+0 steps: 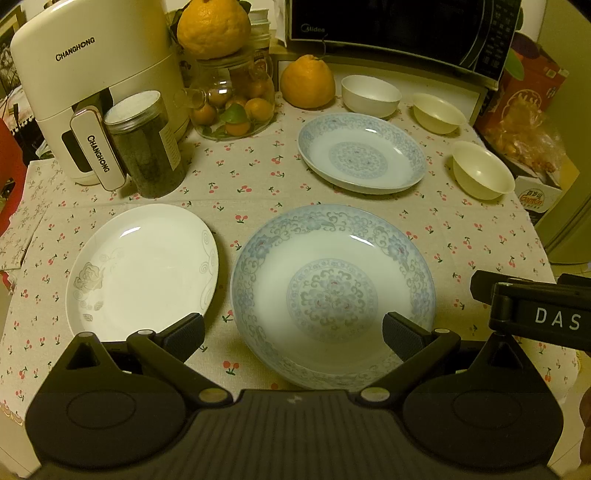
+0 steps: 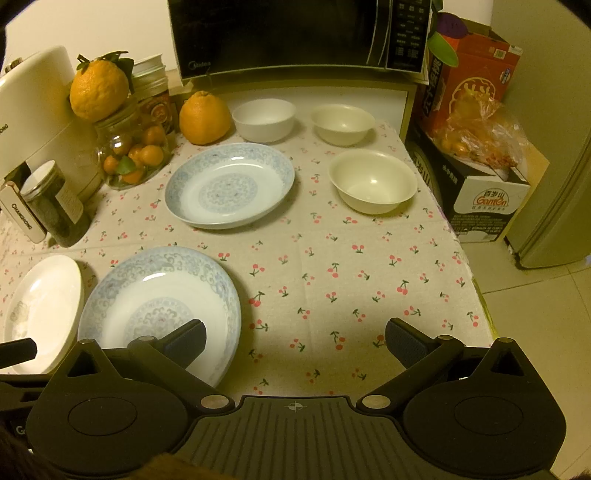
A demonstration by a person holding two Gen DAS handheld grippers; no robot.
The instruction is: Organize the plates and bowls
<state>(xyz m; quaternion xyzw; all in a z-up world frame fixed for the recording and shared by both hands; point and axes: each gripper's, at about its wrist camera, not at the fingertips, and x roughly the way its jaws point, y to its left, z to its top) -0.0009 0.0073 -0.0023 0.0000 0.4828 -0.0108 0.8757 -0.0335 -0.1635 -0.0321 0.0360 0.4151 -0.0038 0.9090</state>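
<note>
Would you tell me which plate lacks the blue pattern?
The white plate at the front left; it has a faint grey rose, while the other two are blue-patterned.

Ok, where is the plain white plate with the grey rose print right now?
The white rose-print plate lies flat on the cherry tablecloth at near left in both views, beside the nearer blue-patterned plate, in front of the dark lidded jar.

A cream plastic Changhong appliance [image 1: 92, 85] stands at the back left of the surface covered by a cherry-print cloth [image 2: 332, 266], with a dark metal-lidded jar [image 1: 146, 144] touching it. Beside them a glass jar of small oranges [image 1: 232, 103] carries one large orange citrus fruit [image 1: 212, 27], a second large fruit [image 1: 307, 82] lies near, and a black Midea microwave [image 2: 295, 37] stands behind.
</note>
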